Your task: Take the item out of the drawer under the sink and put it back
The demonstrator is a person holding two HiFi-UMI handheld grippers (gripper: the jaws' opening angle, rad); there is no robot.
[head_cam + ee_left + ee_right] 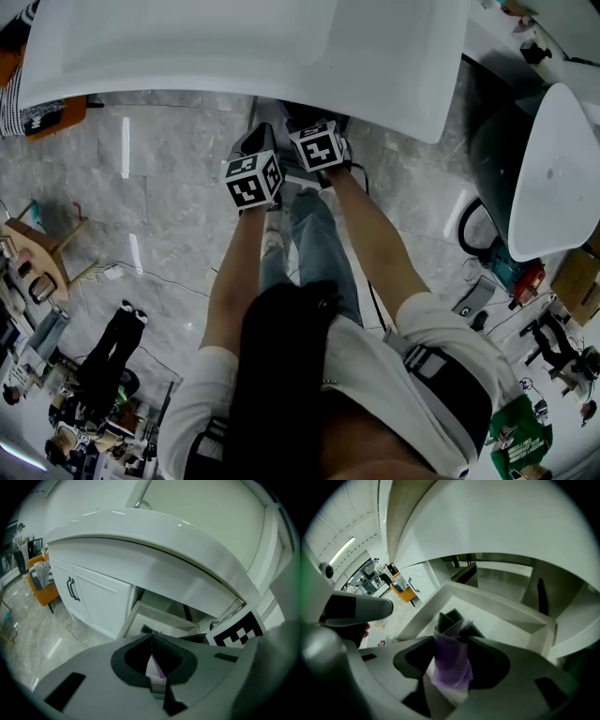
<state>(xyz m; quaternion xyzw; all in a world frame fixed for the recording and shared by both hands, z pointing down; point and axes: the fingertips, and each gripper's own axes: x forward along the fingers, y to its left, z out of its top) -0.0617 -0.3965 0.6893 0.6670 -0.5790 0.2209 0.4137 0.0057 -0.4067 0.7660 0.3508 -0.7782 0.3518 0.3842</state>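
Observation:
A purple and white pouch [451,663] stands between the jaws of my right gripper [454,620], over the open white drawer [506,630] under the sink [281,47]. The dark fingertips [472,631] sit apart on either side of its flared top, so this gripper is open. My left gripper [151,641] points at the same drawer [159,616] with its tips together. A white and purple sliver shows in the gap behind those tips; I cannot tell what it is. In the head view both grippers, left [258,150] and right [314,131], reach under the sink's front edge.
A white cabinet door with a dark handle [71,588] is left of the drawer. An orange chair [42,581] stands further left on the marble floor [159,216]. A white fixture [553,169] and loose gear lie to the right. My legs [314,244] are right below the grippers.

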